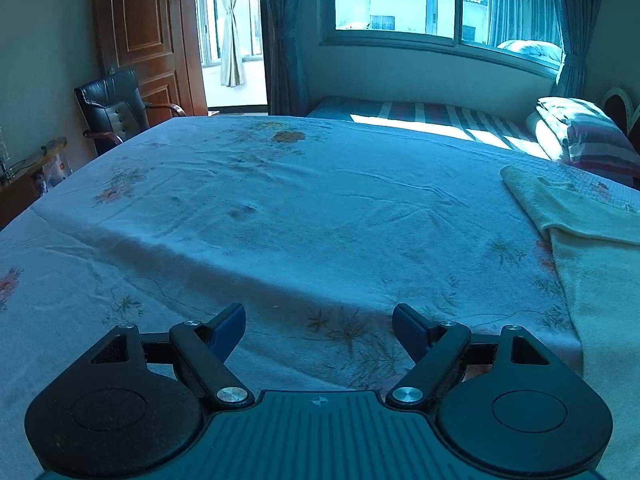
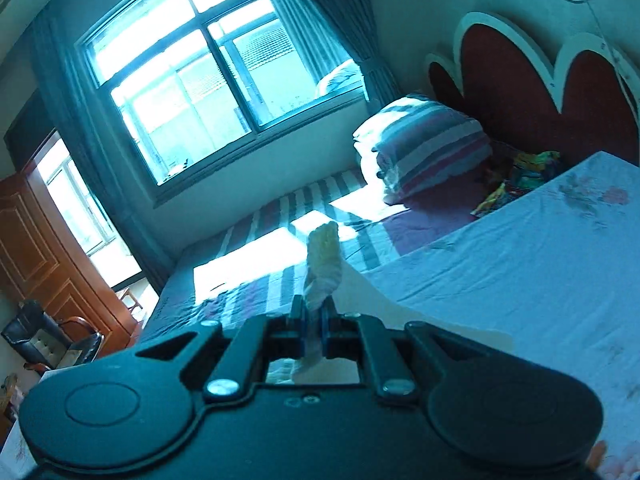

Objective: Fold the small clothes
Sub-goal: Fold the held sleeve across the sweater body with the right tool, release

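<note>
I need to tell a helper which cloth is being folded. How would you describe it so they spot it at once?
Find the big floral sheet covering the work surface. At its right edge lies a pale yellowish garment, plain and unprinted, one corner pinched up in the right gripper.

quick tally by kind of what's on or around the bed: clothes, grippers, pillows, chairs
clothes: 1, pale yellow garment, a bunched corner pinched in the right gripper
grippers: 2, the left gripper open over the floral sheet
pillows: 1, striped pillow
chairs: 1, black chair
total: 5
</note>
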### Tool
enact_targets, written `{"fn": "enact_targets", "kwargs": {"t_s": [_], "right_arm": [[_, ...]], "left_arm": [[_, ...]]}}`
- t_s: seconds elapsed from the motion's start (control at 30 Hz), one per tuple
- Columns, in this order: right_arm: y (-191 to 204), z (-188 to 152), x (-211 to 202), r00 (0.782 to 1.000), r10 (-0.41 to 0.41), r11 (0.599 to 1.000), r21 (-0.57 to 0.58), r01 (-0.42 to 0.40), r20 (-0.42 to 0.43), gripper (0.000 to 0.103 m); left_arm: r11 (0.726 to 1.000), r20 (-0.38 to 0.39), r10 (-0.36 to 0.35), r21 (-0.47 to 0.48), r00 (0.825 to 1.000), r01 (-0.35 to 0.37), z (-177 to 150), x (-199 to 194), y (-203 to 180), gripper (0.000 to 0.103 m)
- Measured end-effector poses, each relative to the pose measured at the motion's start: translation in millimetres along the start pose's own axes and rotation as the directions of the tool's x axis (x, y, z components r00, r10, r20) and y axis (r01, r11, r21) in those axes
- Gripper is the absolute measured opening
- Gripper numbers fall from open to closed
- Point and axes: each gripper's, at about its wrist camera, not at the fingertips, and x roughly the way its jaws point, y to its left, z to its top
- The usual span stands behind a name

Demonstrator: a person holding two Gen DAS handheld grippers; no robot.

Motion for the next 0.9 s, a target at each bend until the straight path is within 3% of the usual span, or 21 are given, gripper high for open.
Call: {"fn": "enact_targets", "kwargs": {"t_s": [0.17,0.27,0.37,0.5,0.57,0.6,0.63,0.67,0.77,0.83,0.9], "right_arm": [[121,-47,66,0.986,0.121,0.986,-0.099,-0.133,-0.117,0.008],[180,-101,118,0.959,0.138,0.971,-0.158,-0.181,-0.248,0.008],[212,-152,147,0.932,0.097,0.966,-0.191,-0.172,-0.348,0.008],[229,-180,139,0.927,0.093,0.971,-0.174,-0.165,-0.363,0.009],[231,-184,141,0.922,0.094,0.971,-0.171,-0.168,-0.376,0.015],[231,-185,141,0.918,0.108,0.970,-0.163,-0.182,-0.381,0.029],[233,-187,144,0.909,0.134,0.967,-0.147,-0.206,-0.394,0.050],[233,-184,148,0.902,0.155,0.964,-0.138,-0.228,-0.403,0.056],[236,-178,123,0.924,0.205,0.946,-0.178,-0.271,-0.323,0.042],[225,-171,109,0.935,0.187,0.956,-0.162,-0.243,-0.300,0.024],[201,-162,91,0.953,0.160,0.970,-0.140,-0.200,-0.256,0.024]], "left_arm": [[0.999,-0.007,0.040,-0.030,0.999,-0.041,-1,3,61,0.080],[0.997,-0.013,0.053,-0.064,0.998,-0.054,-6,2,89,0.080],[0.994,-0.020,0.058,-0.090,0.998,-0.059,-12,2,109,0.080],[0.994,-0.037,0.066,-0.088,0.997,-0.069,-21,6,121,0.080],[0.994,-0.049,0.066,-0.081,0.997,-0.070,-24,8,120,0.080],[0.995,-0.054,0.066,-0.077,0.996,-0.070,-25,10,118,0.080],[0.995,-0.054,0.061,-0.076,0.997,-0.065,-24,12,115,0.080],[0.996,-0.050,0.051,-0.075,0.997,-0.055,-22,14,112,0.080],[0.998,-0.027,0.005,-0.063,1.000,-0.006,-10,21,90,0.080],[0.997,-0.006,-0.045,-0.060,0.999,0.045,2,28,68,0.080],[0.991,0.019,-0.123,-0.054,0.992,0.124,16,34,33,0.080]]}}
